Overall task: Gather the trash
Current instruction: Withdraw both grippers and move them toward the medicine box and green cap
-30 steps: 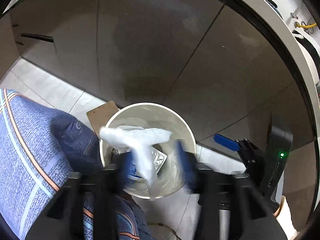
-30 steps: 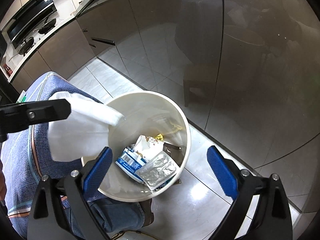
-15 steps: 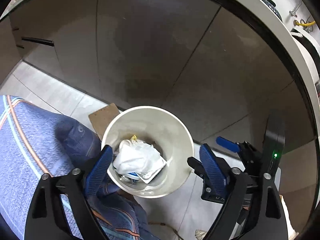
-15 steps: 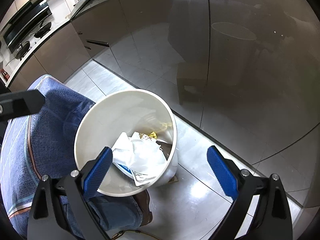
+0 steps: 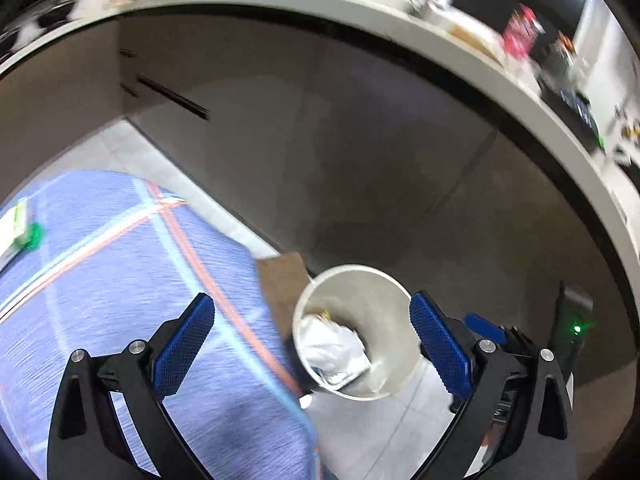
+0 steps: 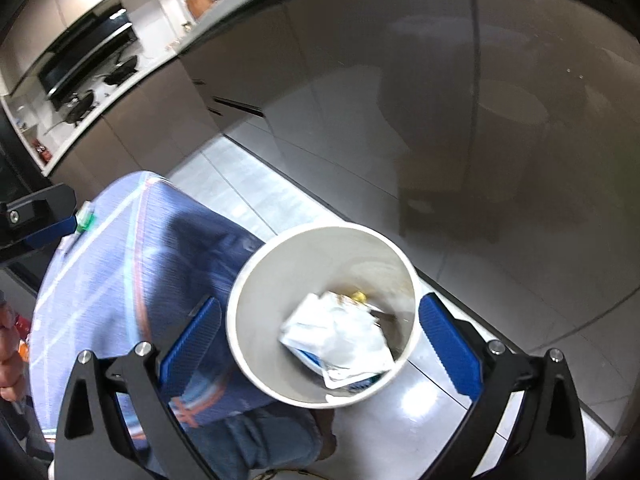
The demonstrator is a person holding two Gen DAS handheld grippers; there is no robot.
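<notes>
Left wrist view: the left hand-held gripper (image 5: 312, 344) has nothing between its blue pads, and its jaws are opening to their widest. The white trash bin (image 5: 394, 312) stands on the tiled floor below and ahead, a little right of the midline between the pads. A crumpled white wrapper (image 5: 332, 346) lies inside it on other packaging. To the left, on the blue checked cloth (image 5: 120, 280), a small green-and-white packet (image 5: 20, 232) lies near the far left edge. I judge it the next piece of trash. It is well apart from this hand-held gripper, up and to the left, its long axis running roughly away from the camera.

Right wrist view: the right hand-held gripper (image 6: 320, 332) is wide open and empty, hanging above the bin's rim (image 6: 248, 280). The green packet (image 6: 85, 216) shows at the cloth's far left corner, just beside the left hand-held gripper's finger (image 6: 44, 216). The left hand is therefore the nearer one for that pick.
</notes>
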